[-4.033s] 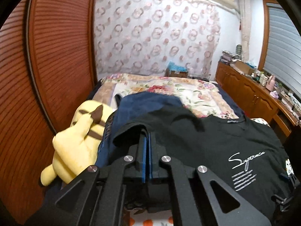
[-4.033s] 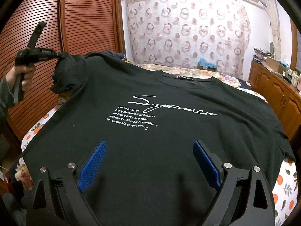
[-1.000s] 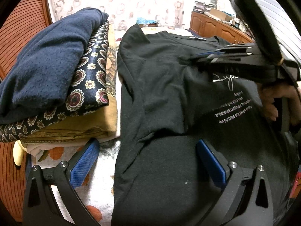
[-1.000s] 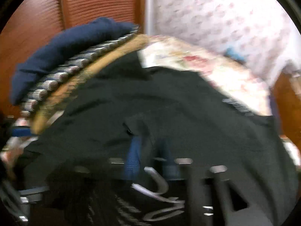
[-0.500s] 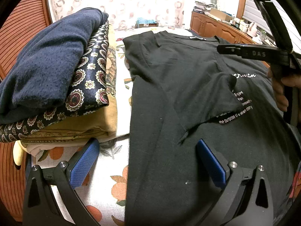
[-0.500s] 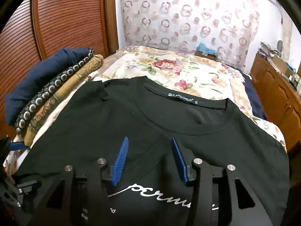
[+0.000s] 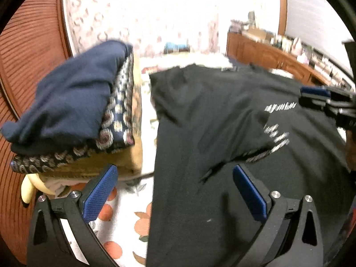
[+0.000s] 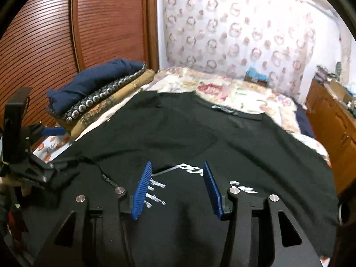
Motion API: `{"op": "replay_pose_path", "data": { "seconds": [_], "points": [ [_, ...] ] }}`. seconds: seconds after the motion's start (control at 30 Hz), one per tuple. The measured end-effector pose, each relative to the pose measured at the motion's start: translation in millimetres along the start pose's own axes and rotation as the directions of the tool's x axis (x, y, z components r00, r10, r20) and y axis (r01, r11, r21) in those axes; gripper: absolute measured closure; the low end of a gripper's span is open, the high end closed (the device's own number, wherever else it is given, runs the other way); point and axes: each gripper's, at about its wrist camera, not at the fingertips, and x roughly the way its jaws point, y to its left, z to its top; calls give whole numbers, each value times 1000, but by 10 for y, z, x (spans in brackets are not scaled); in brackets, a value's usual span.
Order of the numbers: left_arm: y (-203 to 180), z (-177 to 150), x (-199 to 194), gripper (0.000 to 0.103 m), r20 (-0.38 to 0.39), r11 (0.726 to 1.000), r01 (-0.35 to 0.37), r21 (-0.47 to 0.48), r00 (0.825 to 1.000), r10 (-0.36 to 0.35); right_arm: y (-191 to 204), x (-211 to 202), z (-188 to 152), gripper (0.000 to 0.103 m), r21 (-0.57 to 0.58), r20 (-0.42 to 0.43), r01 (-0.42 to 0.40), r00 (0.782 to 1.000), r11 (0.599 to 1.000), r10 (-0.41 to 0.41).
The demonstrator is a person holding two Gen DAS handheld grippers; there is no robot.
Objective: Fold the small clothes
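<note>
A black T-shirt (image 7: 200, 133) with white lettering lies face up on the bed, its left side and sleeve folded in over the chest. My left gripper (image 7: 174, 191) hangs open over the shirt's left edge, one pad above the bedsheet, the other above the cloth, nothing between them. In the right wrist view the T-shirt (image 8: 244, 146) spreads ahead, collar at the far end. My right gripper (image 8: 178, 189) is open above the lettering and holds nothing. It shows edge-on as the right gripper (image 7: 311, 96) in the left wrist view. The left gripper (image 8: 49, 149) shows at the left.
A pile of folded clothes (image 7: 66, 102), navy on top, stands left of the shirt, seen again as the pile (image 8: 100, 93). A yellow plush toy (image 7: 29, 189) pokes out below it. A louvred wooden door (image 8: 66, 22) runs along the left, a wooden dresser (image 8: 333, 115) along the right.
My right gripper was shut on the folded sleeve over the chest; it has let go, opened and drawn back to the right. The fold stays in place. My left gripper stays open, tipped slightly.
</note>
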Motion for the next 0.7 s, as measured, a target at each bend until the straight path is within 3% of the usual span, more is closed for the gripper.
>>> {"op": "replay_pose_path", "data": {
  "seconds": [0.2, 0.4, 0.7],
  "points": [
    [-139, 118, -292, 0, 143, 998, 29, -56, 990, -20, -200, -432, -191, 33, 25, 73, 83, 994, 996, -85],
    [-401, 190, -433, 0, 189, 1000, 13, -13, 982, -11, -358, -889, -434, 32, 64, 107, 136, 984, 989, -143],
    [-740, 219, -626, 0, 221, 993, 110, 46, 968, -118, -416, -1332, -934, 32, 123, 78, 224, 969, 967, -235]
  ]
}}
